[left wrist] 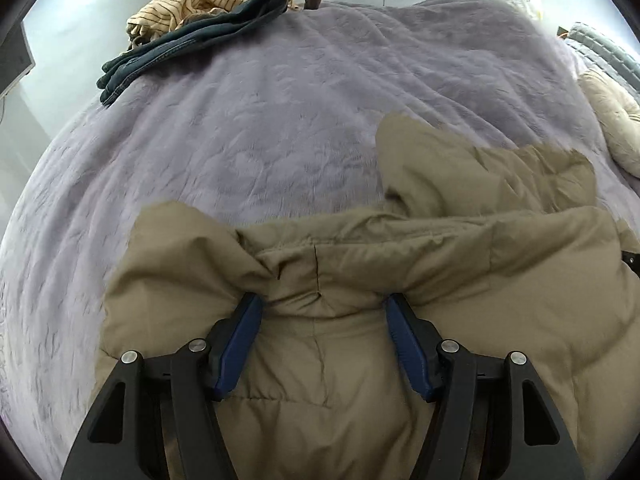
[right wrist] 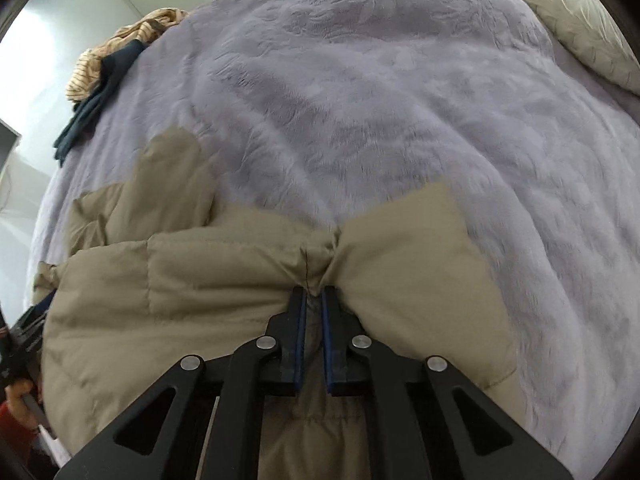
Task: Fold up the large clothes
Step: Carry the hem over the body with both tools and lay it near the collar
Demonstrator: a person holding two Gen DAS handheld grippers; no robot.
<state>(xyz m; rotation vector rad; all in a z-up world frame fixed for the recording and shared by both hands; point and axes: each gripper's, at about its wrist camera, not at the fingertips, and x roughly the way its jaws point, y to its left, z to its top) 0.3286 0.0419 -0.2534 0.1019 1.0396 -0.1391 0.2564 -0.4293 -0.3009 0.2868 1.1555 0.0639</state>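
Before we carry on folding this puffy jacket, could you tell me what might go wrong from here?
1. The right gripper pinches only a small bunch of the jacket; it may slip out when pulled.
2. The left gripper is open and holds nothing, so the fold could sag on that side.

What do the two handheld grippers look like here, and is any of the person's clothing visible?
Both the left gripper and right gripper have black angular linkage arms with triangular cutouts, round silver pivot pins, and blue pads lining the fingers. No cables show. A red sleeve appears at the right view's edge.
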